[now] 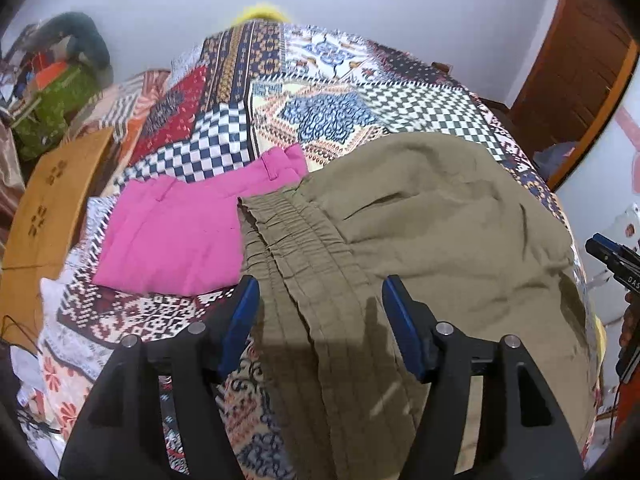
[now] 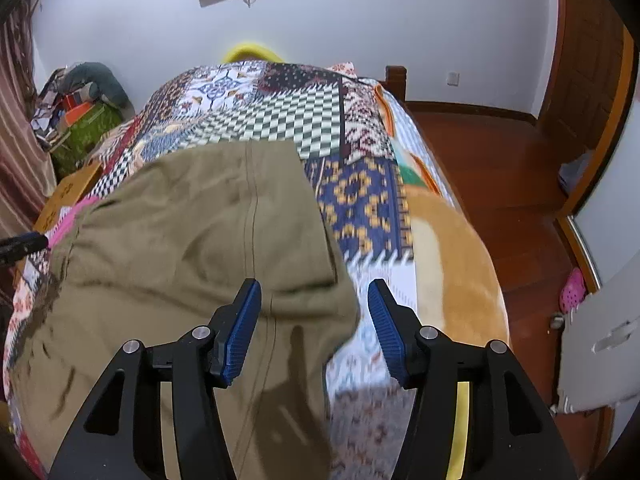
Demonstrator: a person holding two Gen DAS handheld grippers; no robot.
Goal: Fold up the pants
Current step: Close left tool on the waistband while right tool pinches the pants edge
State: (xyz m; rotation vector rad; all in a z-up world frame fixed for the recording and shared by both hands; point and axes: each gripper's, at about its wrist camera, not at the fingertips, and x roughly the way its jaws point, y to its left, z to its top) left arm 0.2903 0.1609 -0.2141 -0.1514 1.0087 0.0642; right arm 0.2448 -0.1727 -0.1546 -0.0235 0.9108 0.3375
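1. nearest to me, my left hand-held gripper (image 1: 320, 300) is released: its blue pads (image 1: 240, 328) stand apart over the gathered waistband of the olive pants (image 1: 440, 232), and nothing is pinched between them.
2. my right hand-held gripper (image 2: 314, 304) is released too, jaws parted over the right edge of the olive pants (image 2: 200, 240); one pad is above the cloth, the other above the bedspread (image 2: 376, 200).
3. the olive pants lie folded and wrinkled on the bed, spread across its near half, with a seam running away from me in the right wrist view.
4. just left of the waistband lies a pink garment (image 1: 180, 232), folded flat; the olive cloth overlaps its right edge.
5. at the right edge of the left wrist view i can see the tip of the other gripper (image 1: 612, 256).
6. further off, the patchwork bedspread (image 1: 320, 100) covers the rest of the bed.
7. beyond that, a cardboard box (image 1: 52, 208) and a pile of things (image 1: 60, 92) sit on the left, and a wooden door (image 2: 588, 60) stands on the right.
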